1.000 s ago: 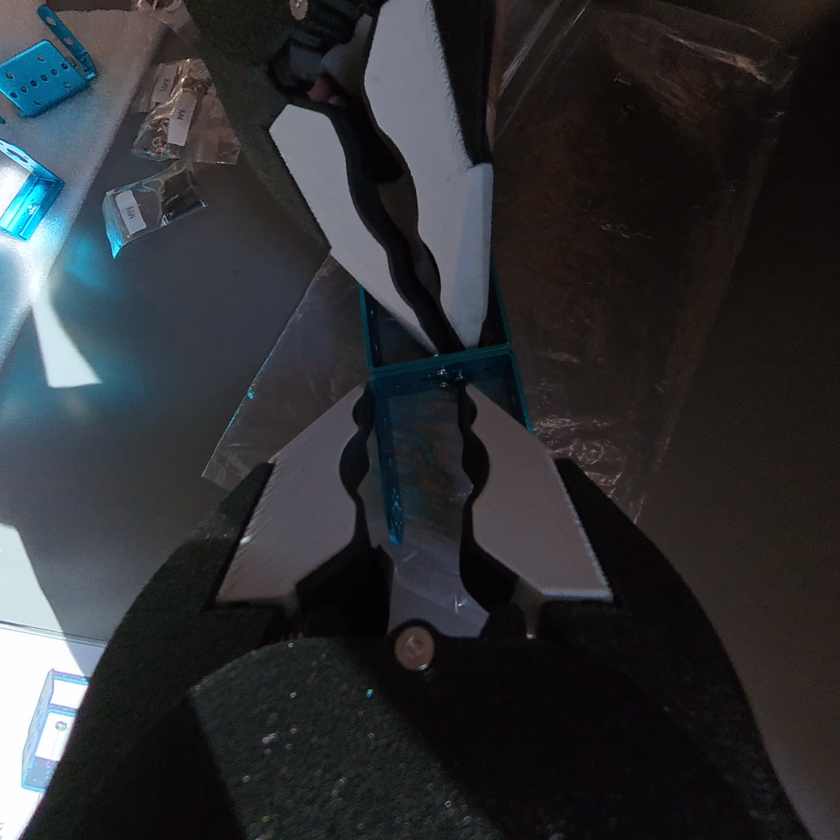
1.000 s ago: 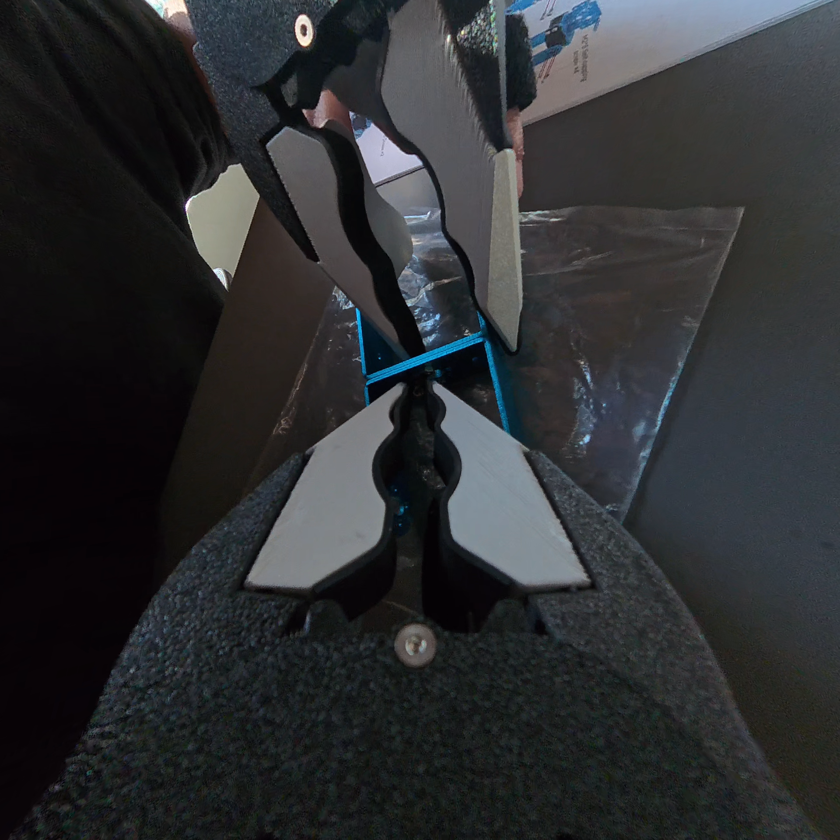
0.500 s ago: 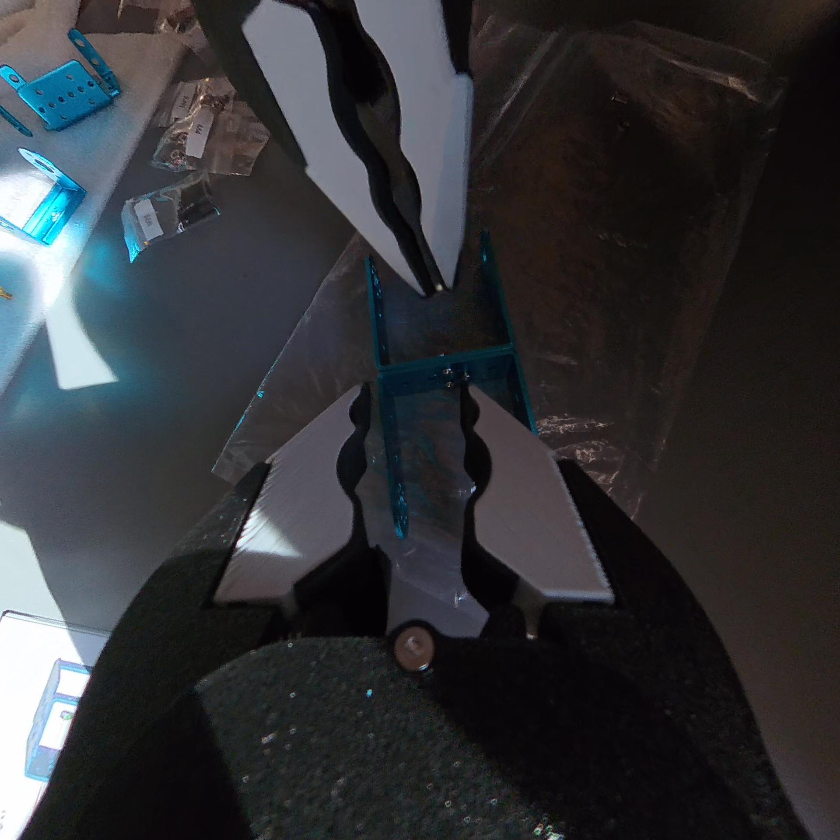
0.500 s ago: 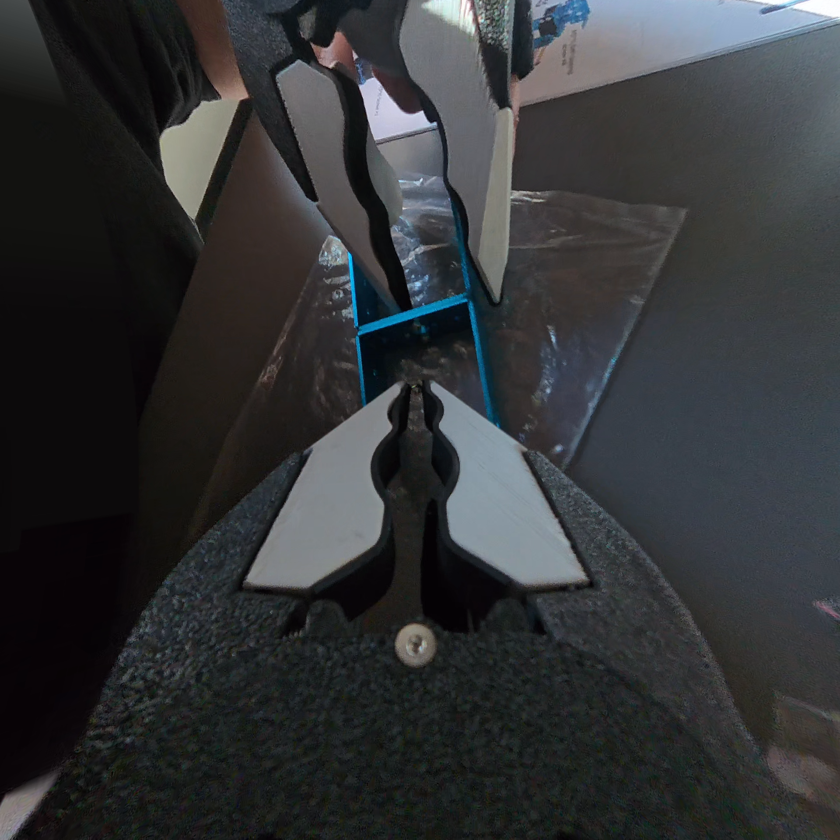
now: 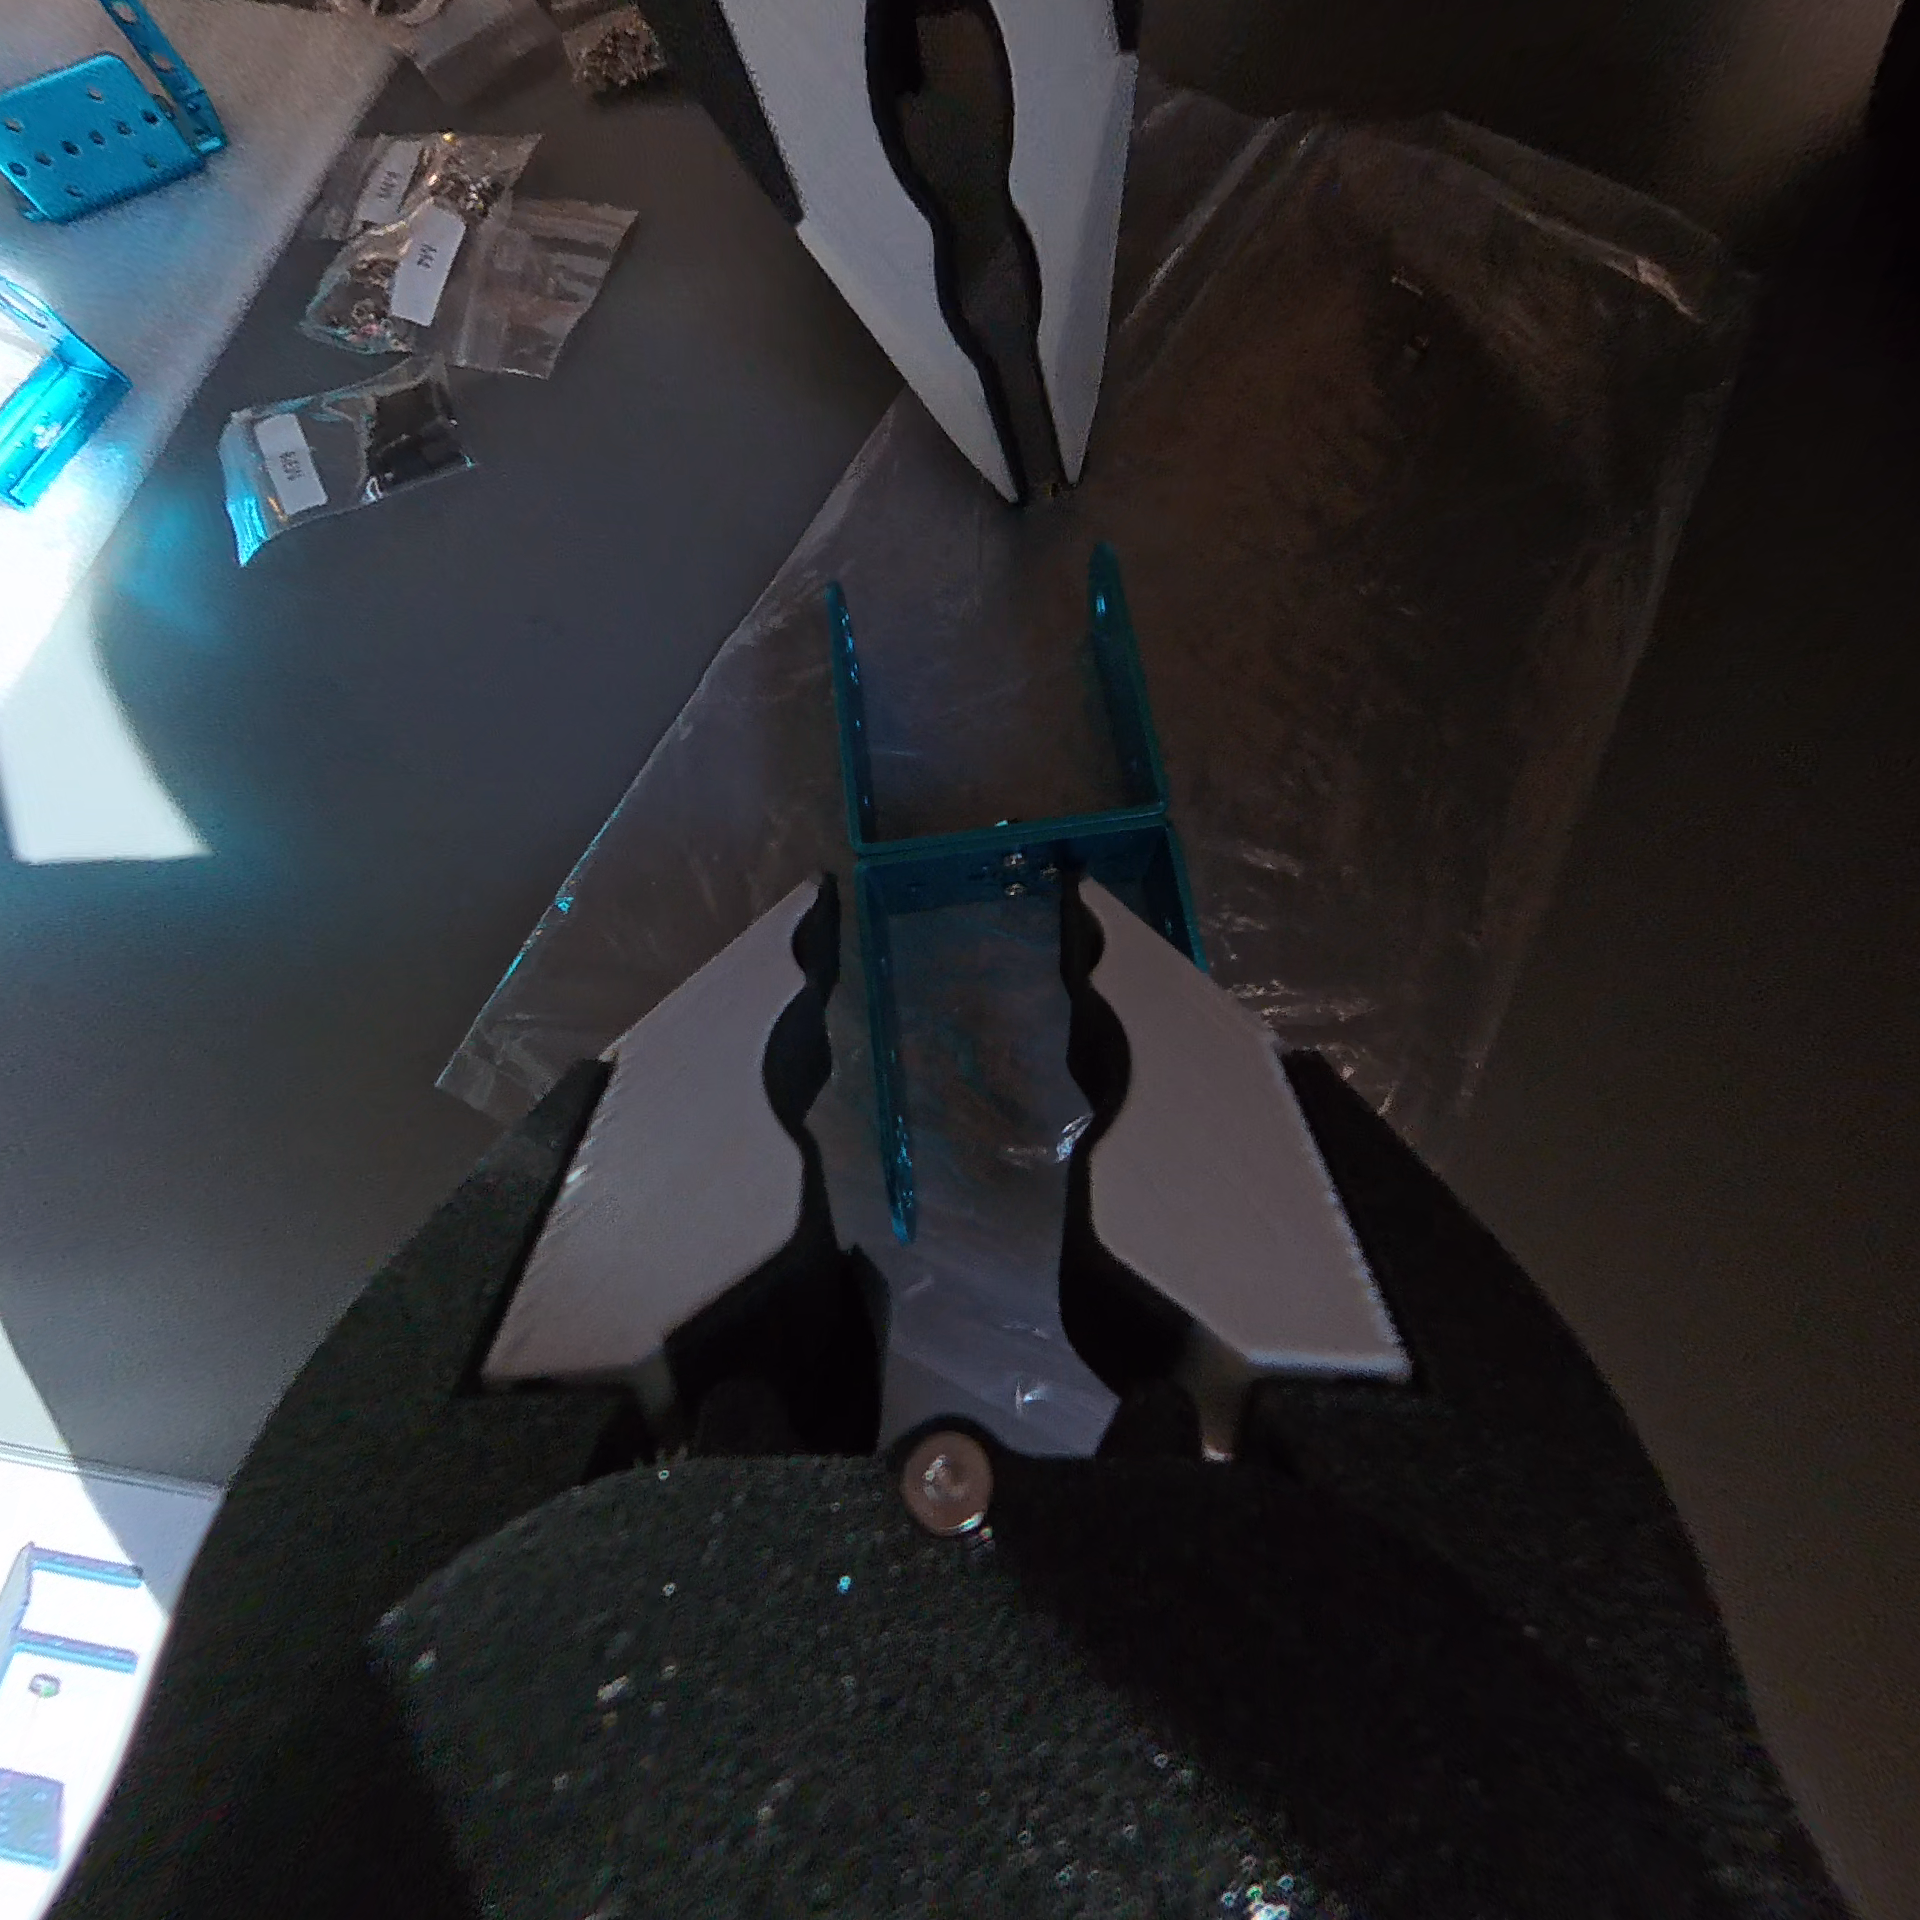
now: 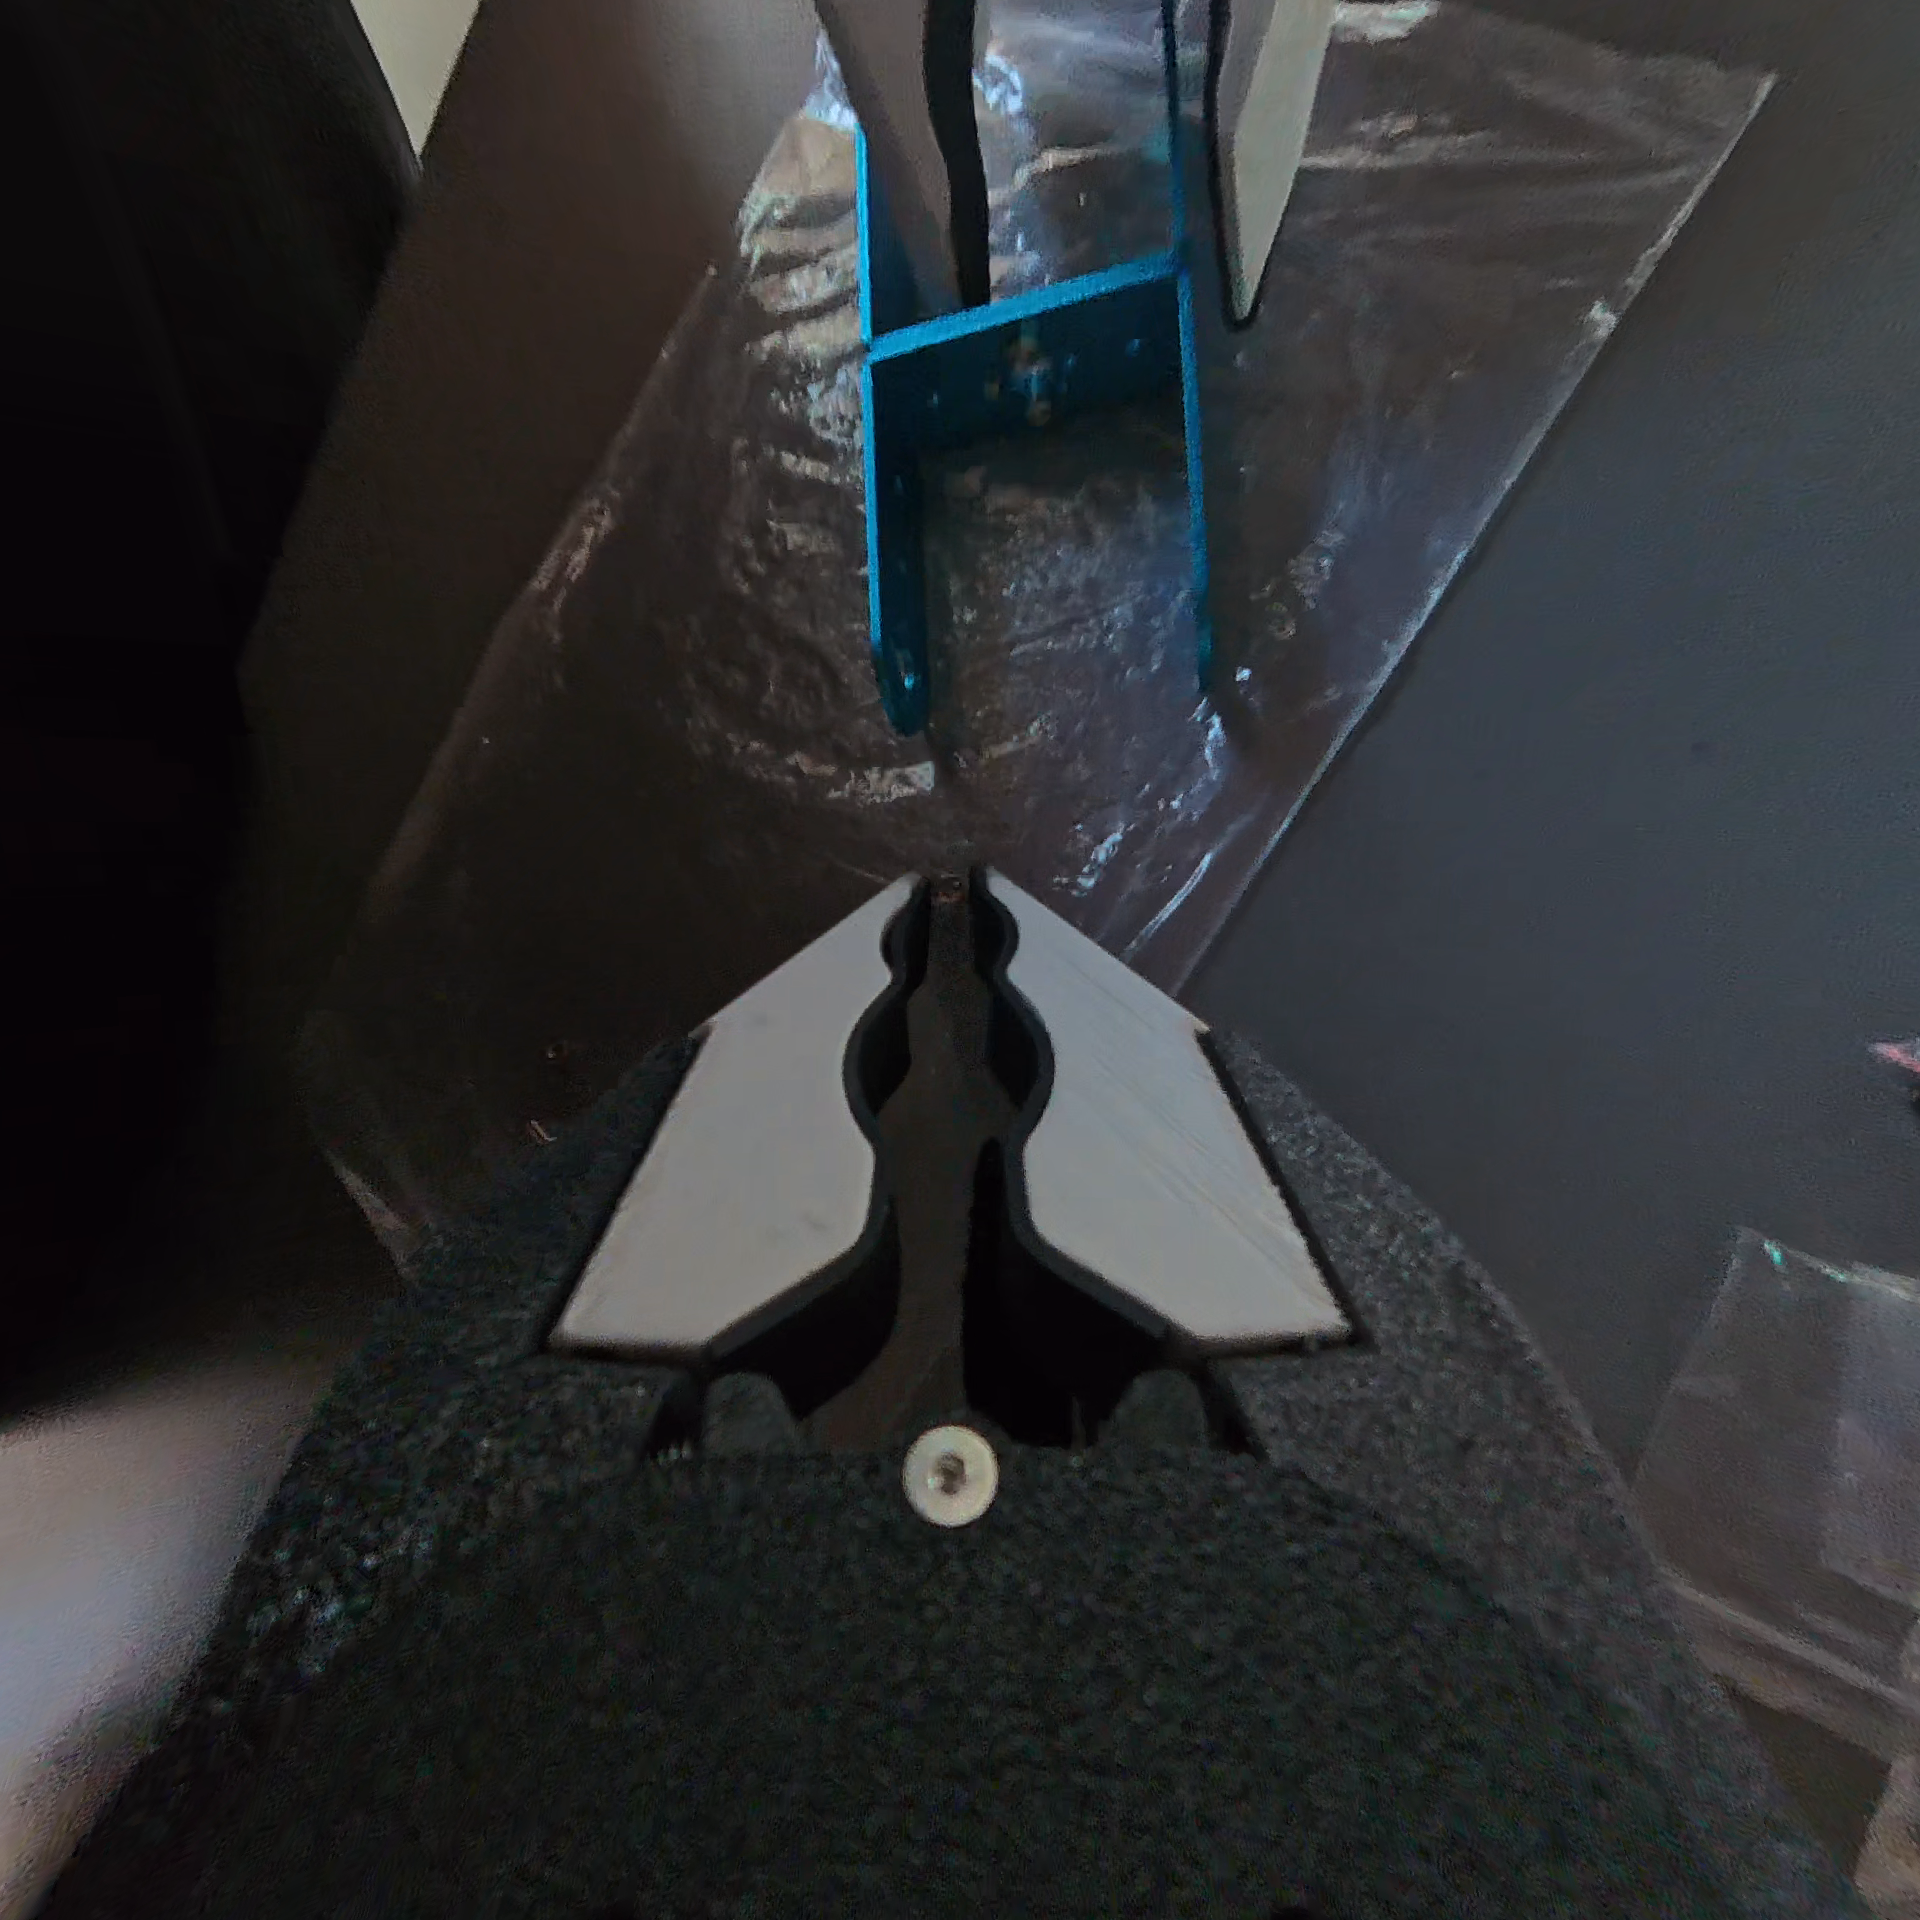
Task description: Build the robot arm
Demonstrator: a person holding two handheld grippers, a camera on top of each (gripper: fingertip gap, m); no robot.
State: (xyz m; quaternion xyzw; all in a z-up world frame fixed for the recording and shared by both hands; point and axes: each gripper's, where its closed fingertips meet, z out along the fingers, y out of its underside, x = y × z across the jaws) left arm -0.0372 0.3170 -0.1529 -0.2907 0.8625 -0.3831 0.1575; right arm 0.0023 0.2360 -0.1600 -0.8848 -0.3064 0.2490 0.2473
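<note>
A blue metal bracket assembly, two U-shaped pieces joined back to back by small screws, stands on a clear plastic bag. My left gripper straddles its near half and is shut on the side plates. My right gripper is shut and hangs just beyond the bracket's far ends, apart from it. In the right wrist view the right gripper is shut short of the bracket, with a tiny dark speck at its tips that I cannot identify. A left finger shows beside the bracket's right plate.
Several small clear bags of hardware lie on the dark table at upper left. Loose blue perforated plates rest on a white surface at far left. A printed sheet lies at lower left. Another clear bag lies at right. About 10 cm separates my left fingertips from my right.
My right gripper has drawn back out of the bracket's far half, staying shut. My left gripper keeps the same hold on the bracket.
</note>
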